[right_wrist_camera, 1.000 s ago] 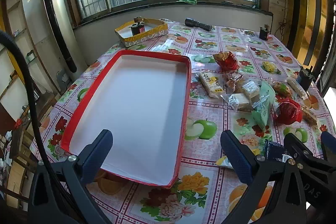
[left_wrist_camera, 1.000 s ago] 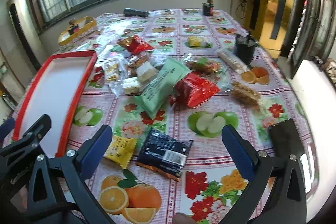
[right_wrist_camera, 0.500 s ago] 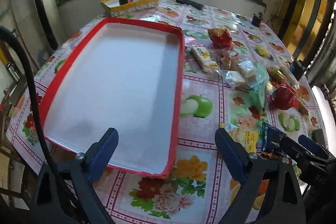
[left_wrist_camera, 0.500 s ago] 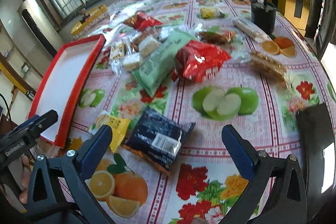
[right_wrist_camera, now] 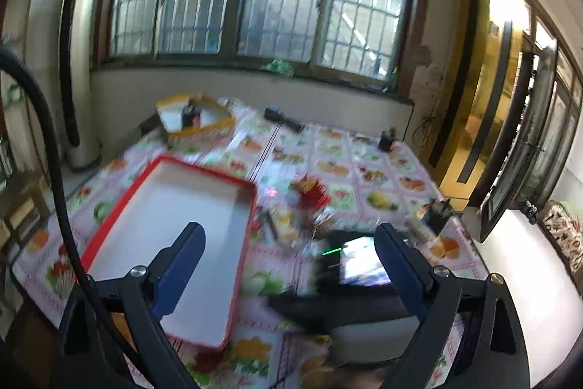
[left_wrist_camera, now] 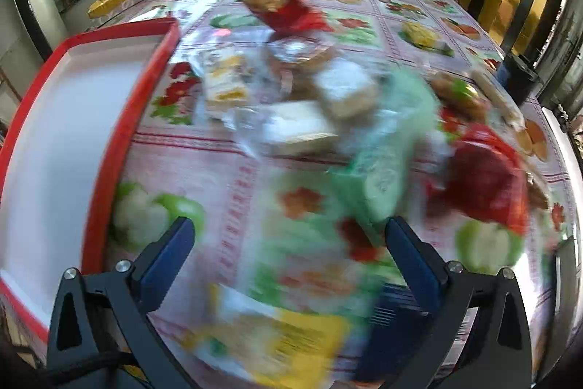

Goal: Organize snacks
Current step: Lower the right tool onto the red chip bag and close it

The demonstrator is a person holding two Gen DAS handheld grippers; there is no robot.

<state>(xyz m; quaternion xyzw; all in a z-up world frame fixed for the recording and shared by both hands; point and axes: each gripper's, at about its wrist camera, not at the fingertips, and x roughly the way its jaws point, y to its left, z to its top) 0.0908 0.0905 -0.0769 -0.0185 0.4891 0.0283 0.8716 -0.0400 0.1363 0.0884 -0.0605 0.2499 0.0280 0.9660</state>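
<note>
Both of my grippers are empty and spread wide. The left gripper (left_wrist_camera: 288, 254) hangs over the flowered desk (left_wrist_camera: 233, 170) with nothing between its blue fingers (left_wrist_camera: 165, 261), and the right gripper (right_wrist_camera: 291, 265) shows only air between its own. Its jaws have just been opening a little further after a slight closing, with no snack between them. The snacks are all loose on the desk beside the red tray (left_wrist_camera: 109, 177), whose white floor is bare, so by my reckoning the sorting has hardly begun. The tray lies to one side and the heap to the other, which I take as the reason for the split: my left works the pile while my right waits over the tray. The yellow packet (left_wrist_camera: 291, 338) and the dark packet (left_wrist_camera: 397, 319) lie just under my left fingers, and the green pack (left_wrist_camera: 382, 170), the red bag (left_wrist_camera: 484, 177) and the clear-wrapped cakes (left_wrist_camera: 302, 126) sit further out. Compared with a second ago, my left view has dropped in close and forward — the yellow packet now fills the bottom edge and everything smears with motion. My right view has tipped upward — before, the tray filled it; now the windows do, and the left gripper's body (right_wrist_camera: 349, 294) crosses in front of it.
</note>
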